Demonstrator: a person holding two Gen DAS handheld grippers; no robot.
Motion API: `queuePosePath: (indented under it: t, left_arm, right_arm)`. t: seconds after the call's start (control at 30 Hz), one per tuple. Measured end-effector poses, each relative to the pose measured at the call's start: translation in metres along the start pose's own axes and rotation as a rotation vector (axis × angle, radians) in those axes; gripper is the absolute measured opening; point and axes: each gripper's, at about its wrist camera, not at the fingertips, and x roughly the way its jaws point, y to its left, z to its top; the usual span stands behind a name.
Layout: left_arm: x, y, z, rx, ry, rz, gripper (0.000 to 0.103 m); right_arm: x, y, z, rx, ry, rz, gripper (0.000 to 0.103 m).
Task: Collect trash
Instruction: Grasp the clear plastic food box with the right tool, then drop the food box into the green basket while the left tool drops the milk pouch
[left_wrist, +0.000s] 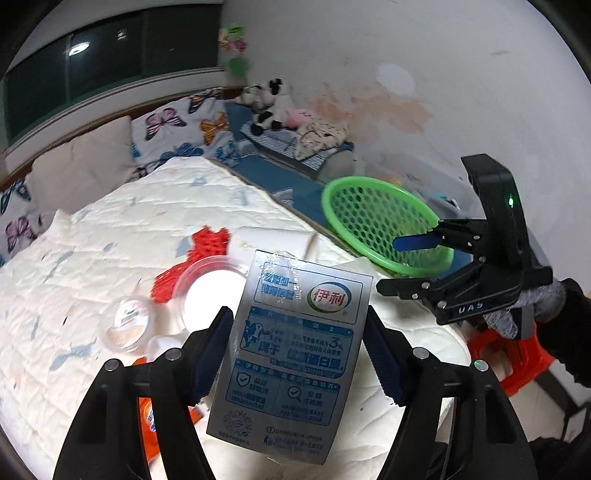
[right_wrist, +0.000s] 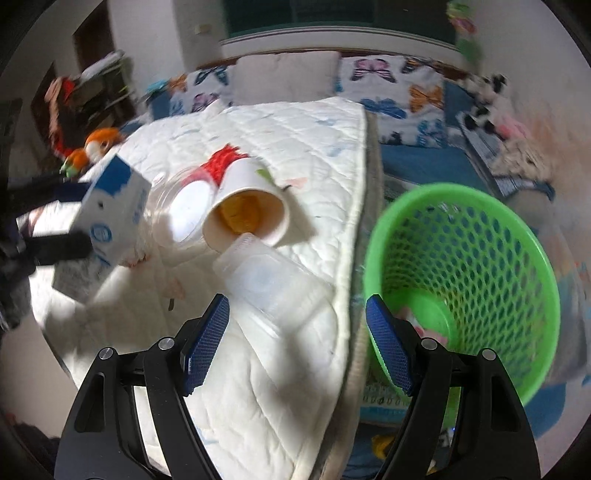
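My left gripper (left_wrist: 297, 354) is shut on a silver and blue milk carton (left_wrist: 295, 332), both blue pads pressing its sides, and holds it above the white quilted bed (left_wrist: 92, 258). The right wrist view shows the same carton (right_wrist: 107, 221) lifted at the far left. My right gripper (right_wrist: 295, 343) is open and empty, hanging over a clear plastic bottle (right_wrist: 269, 280) near the bed's edge. It also shows in the left wrist view, the right gripper (left_wrist: 399, 264) in front of the green mesh basket (left_wrist: 384, 225). The basket (right_wrist: 472, 280) stands beside the bed.
On the bed lie a tipped paper cup (right_wrist: 247, 210), a clear plastic cup (right_wrist: 184, 210), a red foam net (right_wrist: 221, 162), a small lidded tub (left_wrist: 129, 325) and an orange packet (left_wrist: 147, 421). A red stool (left_wrist: 517, 365) stands by the bed. Pillows and plush toys line the far side.
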Motion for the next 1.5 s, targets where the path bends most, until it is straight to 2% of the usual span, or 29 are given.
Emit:
queuePosePath:
  t: [0.47,0.63,0.67,0.73,1.13,1.23,1.27,1.5]
  left_arm:
    - [-0.005,0.020,-0.011,-0.060,0.003,0.021,0.068]
    - [-0.004,0.024,-0.012,-0.082,0.005,0.014,0.068]
    - [-0.003,0.024,-0.012,-0.083,0.005,0.014,0.068]
    - [-0.003,0.024,-0.012,-0.085,0.004,0.014,0.068]
    - [0.003,0.015,-0.007,-0.089,-0.004,-0.009,0.068]
    - [0.005,0.007,-0.001,-0.078,-0.011,-0.025,0.068]
    - [0.007,0.005,0.002,-0.075,-0.014,-0.031,0.068]
    - [0.015,-0.009,0.020,-0.064,-0.036,-0.069,0.068]
  right_arm:
    - [0.051,0.020,0.020,-0.218,0.075,0.050,0.078]
    - [0.060,0.026,0.018,-0.248,0.108,0.056,0.077]
    - [0.061,0.026,0.017,-0.248,0.111,0.055,0.074]
    - [0.061,0.027,0.015,-0.247,0.112,0.056,0.074]
    - [0.036,0.021,0.005,-0.144,0.057,0.039,0.073]
    - [0.025,0.011,0.002,-0.088,0.033,0.020,0.073]
    - [0.022,0.007,0.001,-0.072,0.027,0.012,0.066]
    - [0.000,-0.033,-0.005,0.075,-0.018,-0.012,0.066]
